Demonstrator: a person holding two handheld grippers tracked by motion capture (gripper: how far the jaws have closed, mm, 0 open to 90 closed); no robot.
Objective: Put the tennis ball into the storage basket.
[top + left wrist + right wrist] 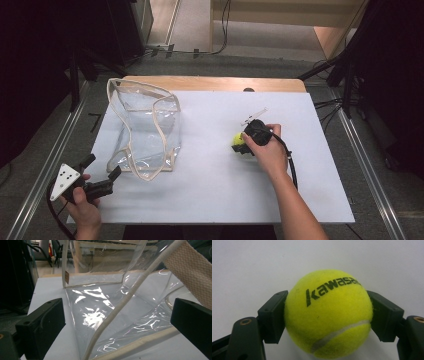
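Right gripper view has the tennis ball [328, 313] squeezed between the two black jaws, both pads pressed to its sides, so the right gripper [328, 315] is holding it. From the high view the ball [239, 142] sits low over the white table [210, 185], to the right of centre and well apart from the clear bag [145, 127] standing near the far left. Whether the ball rests on the table or hangs just above it, I can't quite tell from here.

The left gripper [117, 322] has its jaws spread wide with nothing between them, pointed at the bag's [107, 305] near side, its cream trim [130, 295] running up between the jaws.

What worries me is the bag. Its plastic is limp and the mouth sags unevenly, so a ball brought over could catch the rim, tip the bag or roll off across the table. The grip is on a round, fuzzy surface near its widest part; a jolt or a tilt could let it squirt out. If the left gripper pinches only thin film, the opening may collapse.
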